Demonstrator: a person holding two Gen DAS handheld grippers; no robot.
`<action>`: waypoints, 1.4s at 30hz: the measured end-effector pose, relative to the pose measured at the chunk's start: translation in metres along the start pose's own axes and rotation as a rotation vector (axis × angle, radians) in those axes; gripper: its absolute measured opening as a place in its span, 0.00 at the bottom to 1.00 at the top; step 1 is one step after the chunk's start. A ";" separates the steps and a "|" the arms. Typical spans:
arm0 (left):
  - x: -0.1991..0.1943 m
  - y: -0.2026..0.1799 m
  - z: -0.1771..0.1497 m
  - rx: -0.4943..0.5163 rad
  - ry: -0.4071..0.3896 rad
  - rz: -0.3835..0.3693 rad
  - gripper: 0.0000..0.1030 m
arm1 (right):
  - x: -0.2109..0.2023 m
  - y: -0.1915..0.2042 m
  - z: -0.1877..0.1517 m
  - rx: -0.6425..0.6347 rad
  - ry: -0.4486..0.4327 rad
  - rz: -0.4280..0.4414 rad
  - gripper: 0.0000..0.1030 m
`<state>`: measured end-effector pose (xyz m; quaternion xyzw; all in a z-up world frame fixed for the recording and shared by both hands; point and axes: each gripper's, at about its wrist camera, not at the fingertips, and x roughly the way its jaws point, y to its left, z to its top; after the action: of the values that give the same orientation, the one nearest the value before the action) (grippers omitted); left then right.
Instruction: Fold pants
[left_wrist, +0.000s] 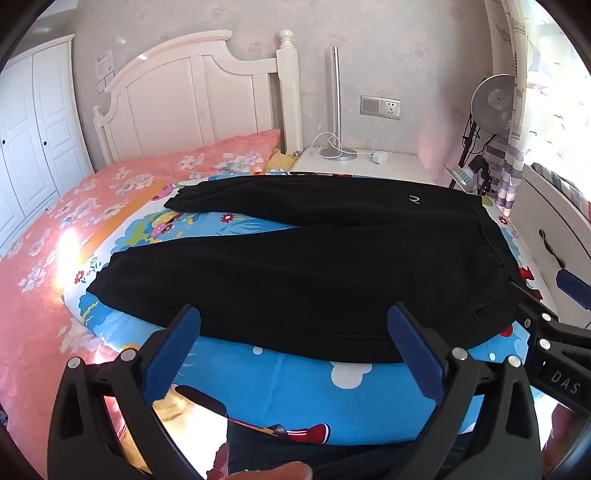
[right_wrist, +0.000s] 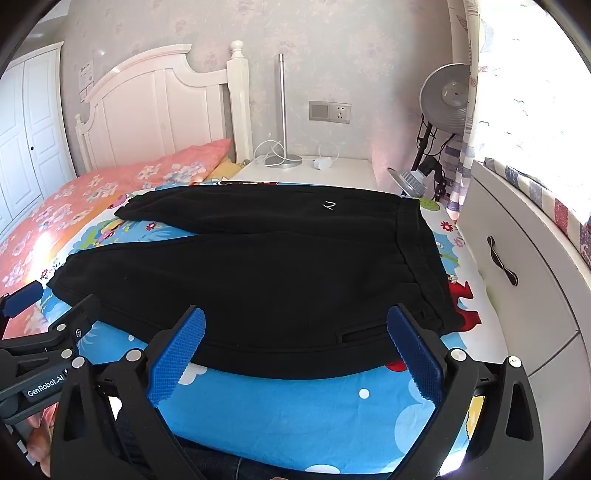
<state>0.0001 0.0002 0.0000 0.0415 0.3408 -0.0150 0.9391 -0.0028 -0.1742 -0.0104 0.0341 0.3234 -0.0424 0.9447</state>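
Left gripper (left_wrist: 293, 345): fingers spread wide, holding nothing, poised just short of the near trouser leg's edge.
Right gripper (right_wrist: 295, 347): fingers likewise wide apart and empty, near the pocket slit (close to the waistband end).
Pants (left_wrist: 314, 266): black, laid flat on the blue cartoon sheet (left_wrist: 314, 391), legs pointing left, waistband at the right.
Beyond: pink floral quilt (left_wrist: 48, 236), white headboard (left_wrist: 192, 96), nightstand (left_wrist: 376, 164) with a lamp (left_wrist: 337, 110).
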 end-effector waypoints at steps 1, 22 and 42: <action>0.000 -0.001 0.000 0.014 -0.006 0.011 0.98 | 0.000 0.000 0.000 -0.002 -0.001 -0.001 0.93; 0.000 -0.001 -0.001 -0.001 0.003 -0.003 0.98 | -0.001 0.000 -0.001 0.002 -0.002 0.004 0.93; 0.000 -0.003 -0.001 -0.001 0.002 -0.008 0.98 | -0.002 0.000 -0.001 0.002 -0.002 0.005 0.93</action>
<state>-0.0005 -0.0025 -0.0012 0.0398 0.3419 -0.0189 0.9387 -0.0053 -0.1735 -0.0097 0.0359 0.3223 -0.0402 0.9451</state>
